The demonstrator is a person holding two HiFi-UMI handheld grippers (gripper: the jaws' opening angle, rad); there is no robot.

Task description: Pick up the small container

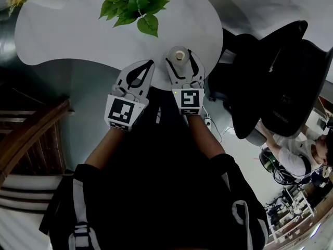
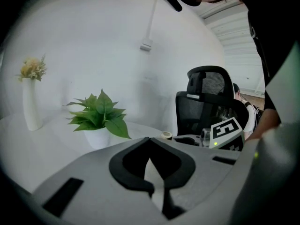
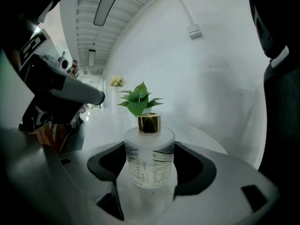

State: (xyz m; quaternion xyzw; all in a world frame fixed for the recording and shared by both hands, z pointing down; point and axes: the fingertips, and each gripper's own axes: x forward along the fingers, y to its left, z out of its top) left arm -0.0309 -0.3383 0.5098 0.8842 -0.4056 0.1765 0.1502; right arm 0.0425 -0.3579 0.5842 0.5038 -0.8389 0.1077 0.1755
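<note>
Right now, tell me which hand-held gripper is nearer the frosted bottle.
Right. The right hand-held gripper has the frosted bottle between its jaws; the left hand-held gripper sits apart to its left, jaws together, empty.

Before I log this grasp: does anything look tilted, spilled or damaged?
Nothing stands out. The small container stands upright, cap on, between the jaws of the right hand-held gripper; the plant and vase are upright too.
</note>
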